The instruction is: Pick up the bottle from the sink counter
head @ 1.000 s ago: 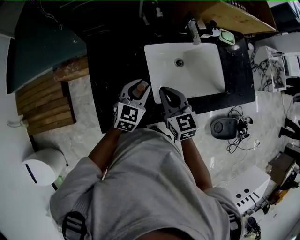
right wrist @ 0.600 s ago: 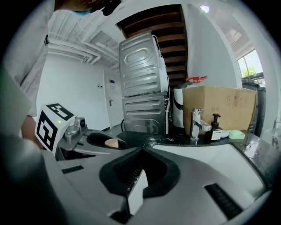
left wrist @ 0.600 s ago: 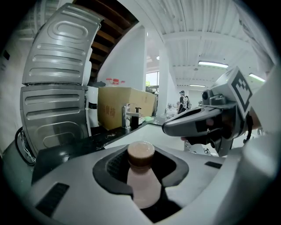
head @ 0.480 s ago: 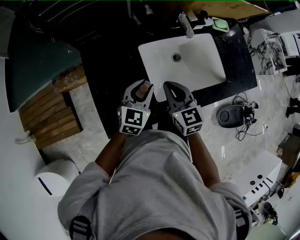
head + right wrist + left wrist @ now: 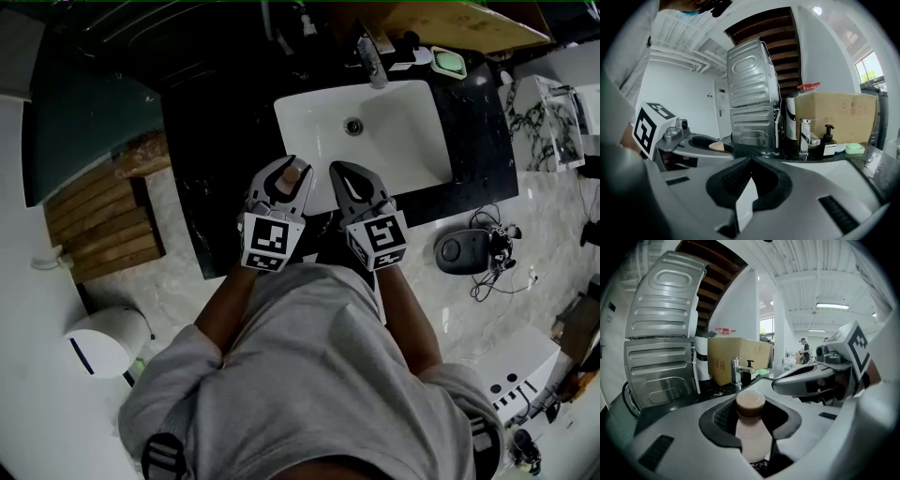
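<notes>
The left tool grips the pale, brown-capped bottle between its jaws, cap toward their tips, while the right tool, just beside it, is closed and empty.

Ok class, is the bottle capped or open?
Capped: a brown cap sits on top of the pale bottle, which stands upright, gripped between the left tongs.

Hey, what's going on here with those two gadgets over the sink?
A person stands at a white rectangular sink in a black counter, a hand-held gripper in each hand. The left hand-held gripper grips a small pale bottle with a brown cap. The right hand-held gripper is closed and empty beside it.
</notes>
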`<action>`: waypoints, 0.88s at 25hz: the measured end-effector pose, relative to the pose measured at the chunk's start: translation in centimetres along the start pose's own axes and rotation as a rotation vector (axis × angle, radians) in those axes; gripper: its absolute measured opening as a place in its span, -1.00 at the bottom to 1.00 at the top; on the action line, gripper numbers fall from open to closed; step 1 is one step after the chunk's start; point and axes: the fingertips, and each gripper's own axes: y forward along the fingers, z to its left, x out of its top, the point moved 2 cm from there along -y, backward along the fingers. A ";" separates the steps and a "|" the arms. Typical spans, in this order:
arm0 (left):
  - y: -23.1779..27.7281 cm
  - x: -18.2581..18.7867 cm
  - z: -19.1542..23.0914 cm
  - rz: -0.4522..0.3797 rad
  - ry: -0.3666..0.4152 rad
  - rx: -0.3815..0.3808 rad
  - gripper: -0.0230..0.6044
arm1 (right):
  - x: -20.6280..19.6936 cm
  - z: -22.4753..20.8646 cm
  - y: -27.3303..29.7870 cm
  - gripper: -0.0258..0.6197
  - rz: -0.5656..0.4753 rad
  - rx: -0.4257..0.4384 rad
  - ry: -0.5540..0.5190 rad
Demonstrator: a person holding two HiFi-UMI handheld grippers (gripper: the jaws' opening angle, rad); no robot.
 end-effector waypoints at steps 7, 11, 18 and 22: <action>3.4 2.2 -2.2 0.005 -0.020 0.086 -0.52 | 0.5 -4.5 -1.3 -0.89 -0.018 0.075 -0.024; 5.6 4.0 -3.5 0.016 -0.056 0.140 -0.52 | 1.6 -8.7 -2.6 -0.89 -0.035 0.088 -0.046; 9.3 7.2 -5.7 0.009 -0.060 0.205 -0.52 | 3.3 -14.6 -4.2 -0.89 -0.077 0.102 -0.045; 10.3 8.8 -6.6 -0.016 -0.070 0.271 -0.52 | 3.9 -16.9 -5.3 -0.89 -0.098 0.108 -0.063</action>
